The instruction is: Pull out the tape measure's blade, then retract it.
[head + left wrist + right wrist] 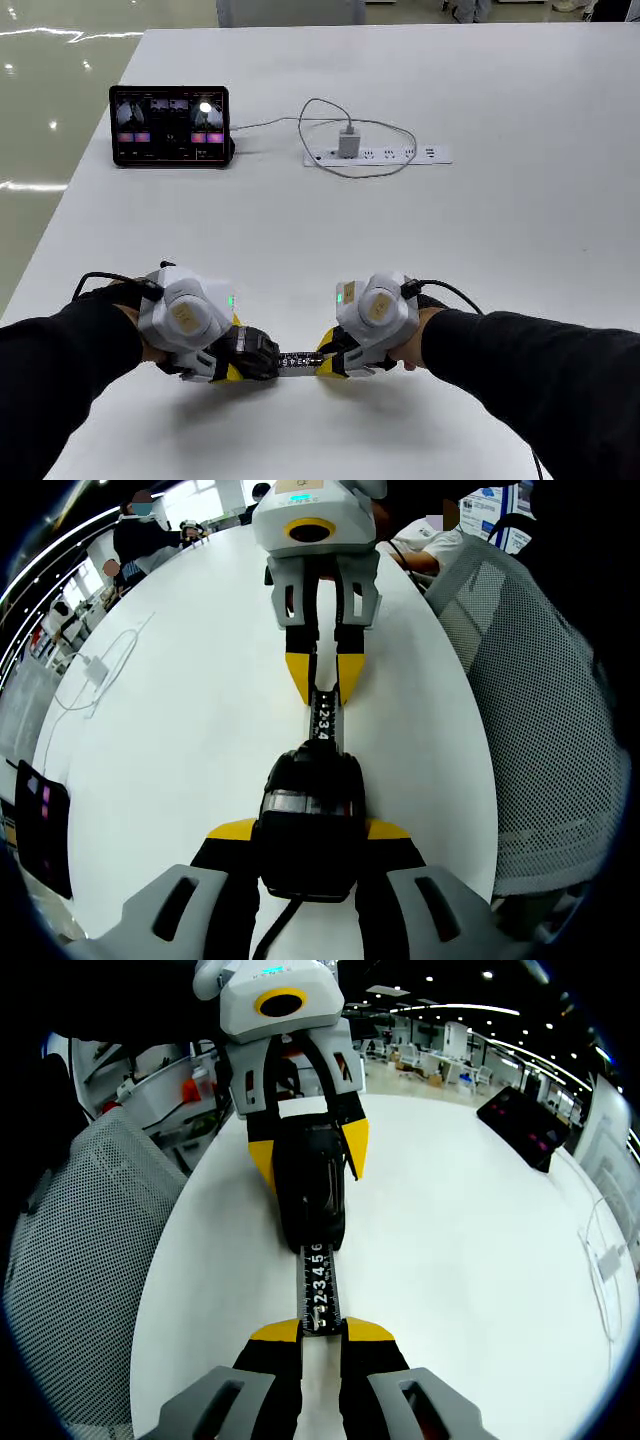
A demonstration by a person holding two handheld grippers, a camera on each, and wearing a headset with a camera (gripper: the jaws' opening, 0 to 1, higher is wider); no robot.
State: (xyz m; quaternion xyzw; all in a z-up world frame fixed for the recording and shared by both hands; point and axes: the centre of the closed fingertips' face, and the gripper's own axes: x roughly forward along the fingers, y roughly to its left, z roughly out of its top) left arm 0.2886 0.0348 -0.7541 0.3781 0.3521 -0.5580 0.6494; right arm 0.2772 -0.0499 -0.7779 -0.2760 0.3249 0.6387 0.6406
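Wearing black long sleeves (520,360). Same look on left gripper (248,358) and right gripper (330,363): chunky rounded light-grey shell, yellowish square sticker on top, tiny green light, yellow-tipped black jaws, black cable (455,290) looping off the back.

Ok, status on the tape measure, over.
Left tongs shut on tape measure case. Right tongs shut on blade, a short way out. Nothing blocking.

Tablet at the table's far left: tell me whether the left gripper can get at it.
Probably not yet: the left gripper is shut on the tape measure, whose blade the right gripper pinches. Nothing on the table blocks the way to the tablet.
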